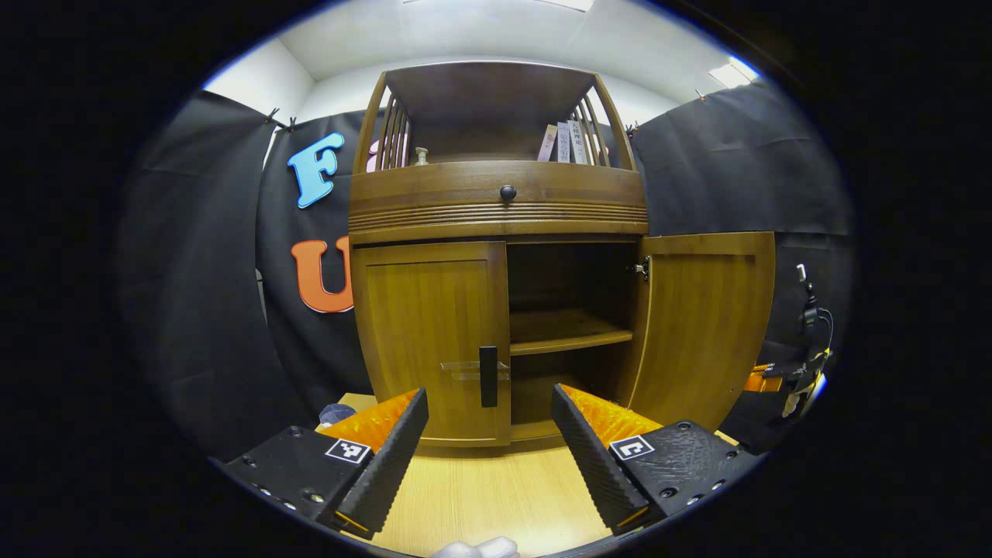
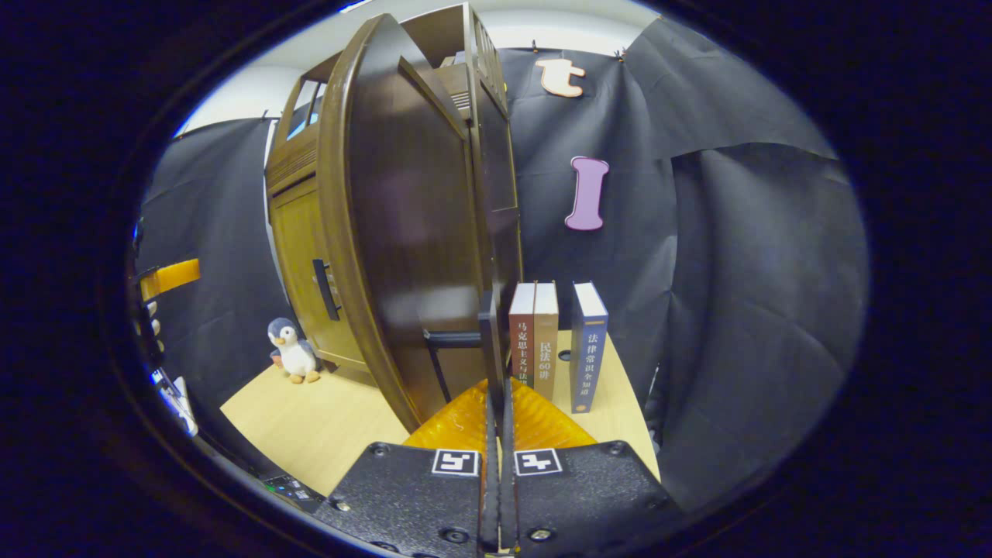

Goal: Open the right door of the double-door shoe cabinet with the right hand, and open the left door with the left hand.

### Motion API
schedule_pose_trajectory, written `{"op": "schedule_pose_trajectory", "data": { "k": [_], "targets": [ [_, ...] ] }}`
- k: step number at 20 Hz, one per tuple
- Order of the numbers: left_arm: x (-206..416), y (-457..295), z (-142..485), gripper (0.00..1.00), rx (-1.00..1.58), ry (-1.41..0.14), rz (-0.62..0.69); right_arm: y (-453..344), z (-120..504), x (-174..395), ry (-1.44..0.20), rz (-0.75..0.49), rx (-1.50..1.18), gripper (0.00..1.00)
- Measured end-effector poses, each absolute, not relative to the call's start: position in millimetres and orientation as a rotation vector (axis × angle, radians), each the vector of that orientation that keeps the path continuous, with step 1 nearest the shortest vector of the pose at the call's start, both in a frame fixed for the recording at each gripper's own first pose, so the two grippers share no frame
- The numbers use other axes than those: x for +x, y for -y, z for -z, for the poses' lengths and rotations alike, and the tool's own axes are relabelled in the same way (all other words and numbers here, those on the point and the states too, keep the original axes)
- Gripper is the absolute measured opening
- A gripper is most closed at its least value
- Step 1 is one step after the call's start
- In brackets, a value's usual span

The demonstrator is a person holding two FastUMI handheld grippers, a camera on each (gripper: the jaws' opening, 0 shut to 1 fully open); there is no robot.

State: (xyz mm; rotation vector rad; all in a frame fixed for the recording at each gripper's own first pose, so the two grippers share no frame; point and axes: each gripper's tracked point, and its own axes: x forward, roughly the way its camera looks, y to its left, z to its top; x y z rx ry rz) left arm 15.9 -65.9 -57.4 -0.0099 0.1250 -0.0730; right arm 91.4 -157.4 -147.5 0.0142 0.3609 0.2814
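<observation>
The shoe cabinet (image 1: 496,209) is brown wood with dark stripes of grain. Its left door (image 1: 430,333) has a black handle (image 1: 488,376). Beside the cabinet sits a toy penguin (image 2: 291,350), grey and white with orange feet. The table (image 1: 496,496) under the cabinet is pale yellow wood. Near the cabinet's open right door (image 2: 411,225) stand two brown books (image 2: 534,337) and a blue book (image 2: 588,345).

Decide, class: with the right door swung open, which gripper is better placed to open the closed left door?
Left. The left gripper faces the closed left door, jaws open toward its handle. The right gripper is shut on the right door's handle.
</observation>
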Motion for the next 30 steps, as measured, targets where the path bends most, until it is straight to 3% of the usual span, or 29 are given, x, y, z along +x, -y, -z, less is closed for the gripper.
{"op": "schedule_pose_trajectory", "data": {
  "k": [4,5,6,7,11,14,20,27,28,30],
  "targets": [
    [17.7,58.6,56.1,0.96,-0.007,-0.119,0.068,169.7,140.5,76.2,-0.341,-0.212,0.012,0.16],
    [19.2,55.6,56.5,0.96,-0.005,-0.118,0.067,171.6,135.5,71.7,-0.342,-0.175,0.026,0.12],
    [20.5,52.5,56.8,0.96,-0.003,-0.119,0.066,172.6,128.0,64.0,-0.329,-0.146,0.033,0.38],
    [22.4,48.9,57.6,0.96,0.0,-0.119,0.064,172.3,119.5,58.3,-0.31,-0.121,0.029,0.42],
    [29.2,34.4,61.9,1.0,-0.003,-0.124,0.062,168.2,74.3,33.6,-0.217,-0.009,-0.012,0.84],
    [34.0,23.2,63.2,0.96,0.009,-0.122,0.063,145.1,45.6,21.4,-0.156,0.041,-0.001,0.98],
    [44.1,10.1,64.4,0.96,0.009,-0.118,0.072,68.8,23.4,11.4,-0.083,0.047,0.004,1.0],
    [67.6,3.1,91.0,0.96,0.007,-0.131,0.062,-13.2,65.9,7.4,-0.141,0.02,0.059,1.0],
    [70.9,2.6,95.4,1.0,0.001,-0.138,0.057,-23.4,73.2,7.9,-0.155,0.0,0.052,1.0],
    [81.8,4.9,102.2,0.96,-0.002,-0.135,0.057,-37.9,79.2,10.5,-0.174,-0.029,0.034,1.0]
  ]
}}
